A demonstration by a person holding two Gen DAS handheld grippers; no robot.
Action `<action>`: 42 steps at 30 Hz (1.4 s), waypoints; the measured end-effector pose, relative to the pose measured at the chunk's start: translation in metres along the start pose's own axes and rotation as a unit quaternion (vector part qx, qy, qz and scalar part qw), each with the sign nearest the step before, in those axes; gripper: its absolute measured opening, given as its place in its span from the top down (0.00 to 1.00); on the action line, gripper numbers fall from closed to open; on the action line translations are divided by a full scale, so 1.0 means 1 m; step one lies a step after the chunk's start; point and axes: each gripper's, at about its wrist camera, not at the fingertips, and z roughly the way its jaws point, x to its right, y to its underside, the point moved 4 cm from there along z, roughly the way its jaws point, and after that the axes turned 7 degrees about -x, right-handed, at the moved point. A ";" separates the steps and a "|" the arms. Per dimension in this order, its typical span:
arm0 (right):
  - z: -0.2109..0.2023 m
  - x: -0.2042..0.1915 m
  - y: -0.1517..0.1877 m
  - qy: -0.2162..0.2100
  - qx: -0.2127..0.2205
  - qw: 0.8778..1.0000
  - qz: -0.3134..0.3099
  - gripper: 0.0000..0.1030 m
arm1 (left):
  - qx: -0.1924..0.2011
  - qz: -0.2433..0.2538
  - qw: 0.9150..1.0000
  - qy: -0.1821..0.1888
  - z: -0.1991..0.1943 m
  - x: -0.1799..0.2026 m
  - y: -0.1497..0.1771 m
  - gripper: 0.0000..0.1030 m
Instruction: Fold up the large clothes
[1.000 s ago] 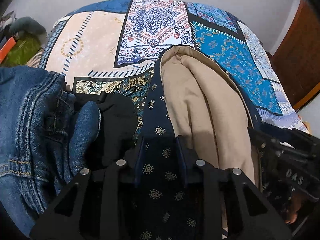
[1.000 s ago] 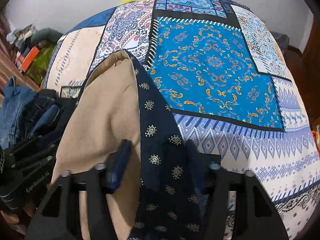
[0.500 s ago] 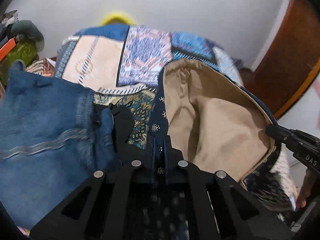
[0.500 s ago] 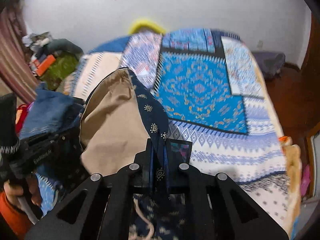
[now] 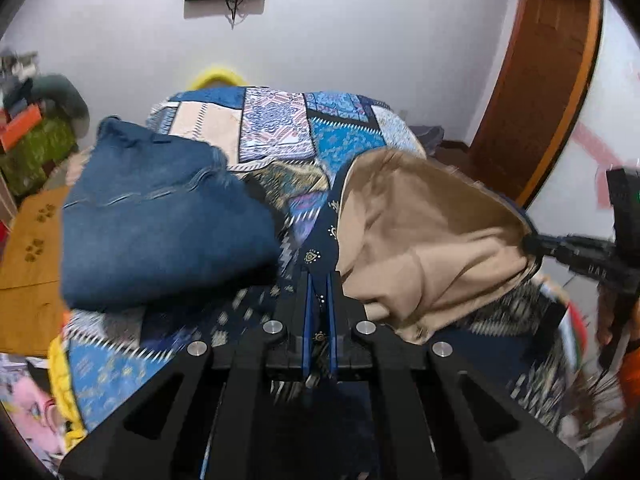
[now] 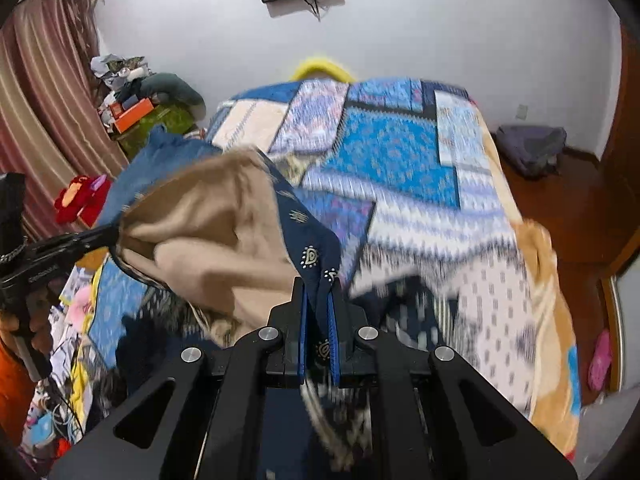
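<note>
A dark navy garment [image 5: 320, 240] with small gold motifs and a tan lining [image 5: 420, 232] hangs lifted above the patchwork bedspread [image 5: 280, 128]. My left gripper [image 5: 319, 280] is shut on one edge of its navy fabric. My right gripper [image 6: 319, 284] is shut on another edge of the same garment [image 6: 312, 248], whose tan lining [image 6: 216, 232] bulges between the two grips. In the left wrist view the right gripper [image 5: 532, 245] pinches the cloth at the far right. In the right wrist view the left gripper [image 6: 114, 234] pinches it at the left.
Folded blue jeans [image 5: 160, 224] lie on the left side of the bed. The bedspread [image 6: 400, 152] stretches toward the white wall. A cluttered green box [image 6: 160, 120] and curtain [image 6: 44, 120] stand left, a wooden door [image 5: 532, 100] right. A person's hand [image 6: 20, 320] holds the left tool.
Both grippers closed on the navy garment's edges, then rose and pulled back from the bed, lifting the garment so its tan lining hangs spread between them.
</note>
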 end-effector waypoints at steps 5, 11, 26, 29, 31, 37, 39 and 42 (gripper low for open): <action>0.012 0.017 0.039 0.012 -0.029 0.999 0.030 0.92 | -0.030 -0.003 0.999 -0.018 0.013 0.001 0.046 0.95; 0.027 0.019 0.067 0.062 -0.052 0.997 0.004 0.91 | -0.086 -0.057 0.995 0.016 0.051 -0.019 0.078 0.95; 0.007 -0.018 0.049 0.068 -0.025 0.996 -0.055 0.47 | -0.054 0.003 0.998 -0.036 0.043 -0.013 0.053 0.58; 0.015 -0.028 0.039 0.064 -0.028 0.995 -0.073 0.47 | -0.057 -0.007 0.998 -0.020 0.050 -0.014 0.041 0.58; 0.024 -0.033 0.032 0.062 -0.033 0.994 -0.084 0.47 | -0.059 -0.011 0.998 -0.008 0.056 -0.013 0.031 0.58; 0.047 -0.045 0.019 0.035 -0.044 0.994 -0.093 0.47 | -0.055 0.001 0.998 0.011 0.072 -0.001 0.006 0.58; 0.054 -0.046 0.015 0.025 -0.049 0.995 -0.087 0.47 | -0.055 0.011 0.998 0.009 0.079 0.005 0.001 0.58; 0.065 -0.046 0.011 0.009 -0.059 0.996 -0.073 0.47 | -0.056 0.020 0.998 0.008 0.089 0.010 -0.005 0.58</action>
